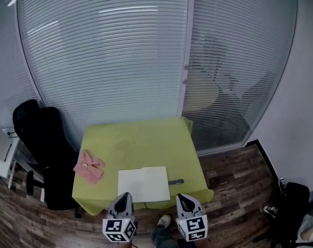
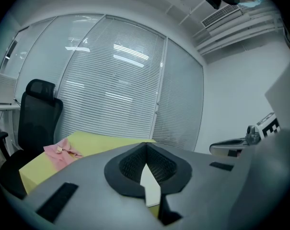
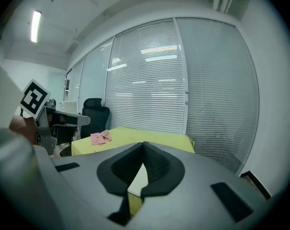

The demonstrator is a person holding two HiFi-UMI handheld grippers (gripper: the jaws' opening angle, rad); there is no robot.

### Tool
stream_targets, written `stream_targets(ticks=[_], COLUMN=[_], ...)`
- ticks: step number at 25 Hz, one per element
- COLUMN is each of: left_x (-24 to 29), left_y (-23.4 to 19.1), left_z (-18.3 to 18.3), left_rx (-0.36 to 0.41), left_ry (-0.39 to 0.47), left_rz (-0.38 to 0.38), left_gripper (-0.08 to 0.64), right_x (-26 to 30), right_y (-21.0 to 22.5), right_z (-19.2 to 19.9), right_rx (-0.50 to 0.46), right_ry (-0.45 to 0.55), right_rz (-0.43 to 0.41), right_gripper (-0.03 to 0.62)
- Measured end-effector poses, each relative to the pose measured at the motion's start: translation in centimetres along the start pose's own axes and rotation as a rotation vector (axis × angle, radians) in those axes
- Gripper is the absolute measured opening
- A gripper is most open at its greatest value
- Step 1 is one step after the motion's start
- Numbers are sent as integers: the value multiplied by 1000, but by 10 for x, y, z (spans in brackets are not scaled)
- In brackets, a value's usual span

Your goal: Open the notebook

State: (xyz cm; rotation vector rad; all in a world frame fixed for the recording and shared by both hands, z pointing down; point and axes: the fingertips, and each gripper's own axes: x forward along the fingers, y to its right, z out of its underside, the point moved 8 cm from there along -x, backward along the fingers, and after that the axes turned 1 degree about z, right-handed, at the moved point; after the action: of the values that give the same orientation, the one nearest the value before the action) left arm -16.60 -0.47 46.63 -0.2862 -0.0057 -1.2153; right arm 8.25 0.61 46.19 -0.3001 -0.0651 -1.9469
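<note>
The left hand-held gripper hangs at the tabletop's near edge with its jaws pressed together on nothing. The notebook lies flat just beyond it, close to that front edge and between the two grippers. The right hand-held gripper, off the notebook's near right corner, is likewise closed tip to tip and empty. Both grippers are smooth grey shells with black ribbed pads, each carrying a cube of square markers. The notebook is a pale white rectangle, and a slim dark object lies just beside its right edge. A crumpled pink cloth sits at the tabletop's left edge. The tabletop is square and draped in yellow-green fabric. A black office chair stands to its left, a glass wall with white slatted blinds runs behind it, and a dark wood-plank floor lies below.
</note>
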Motion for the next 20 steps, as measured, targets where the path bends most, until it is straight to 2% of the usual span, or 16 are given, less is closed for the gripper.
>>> stream_targets(ticks=[20], left_x=[3], left_y=[-10], left_z=[4], left_rx=[-22], left_ry=[-9], left_rz=[-22], left_gripper=[25], right_x=[2], right_y=[1], right_z=[-1], right_rx=[-9], right_ry=[-12], right_rz=[-3], right_gripper=[12])
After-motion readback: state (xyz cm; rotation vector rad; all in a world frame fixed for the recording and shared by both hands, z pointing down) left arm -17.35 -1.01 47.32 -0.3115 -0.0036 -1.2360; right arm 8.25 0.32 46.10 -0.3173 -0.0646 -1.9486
